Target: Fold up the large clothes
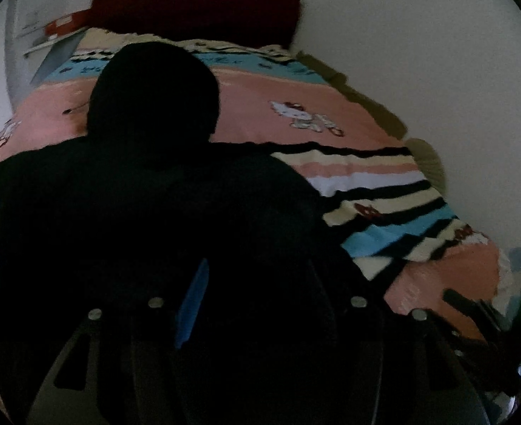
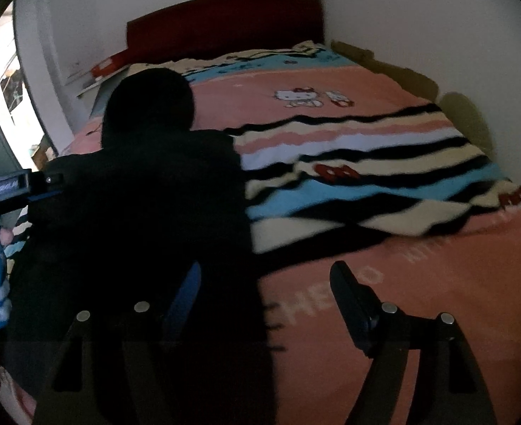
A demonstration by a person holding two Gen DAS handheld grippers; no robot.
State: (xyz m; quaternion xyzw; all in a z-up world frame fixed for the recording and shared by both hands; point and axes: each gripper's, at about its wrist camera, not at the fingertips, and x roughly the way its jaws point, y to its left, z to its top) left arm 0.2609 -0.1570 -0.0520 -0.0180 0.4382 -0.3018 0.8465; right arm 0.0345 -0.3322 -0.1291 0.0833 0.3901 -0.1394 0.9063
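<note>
**On the bed: the black hoodie is lying flat, and both your tools are hanging open above it**

On the near part of the bed, the black hoodie is lying spread out. Its hood is pointing toward the dark red headboard at the far edge. Its bottom hem is reaching toward you at the near edge. So its long way is running from you to the headboard.

Your left gripper is sitting right over the middle of the hoodie, so your left hand is the nearer one. Its two fingers are standing apart. You are looking at black cloth under them, but the picture is too dark to tell if a finger is touching the cloth. Nothing is looking pinched.

Your right gripper is sitting over the hoodie's right edge. Its left finger is hanging over the black cloth, and its right finger is hanging over the bare pink blanket. Its fingers are standing wide apart and are holding nothing.

My guess is that you are getting ready to pick up a side or the hem. For that, you are needing to reach down and forward.
</note>
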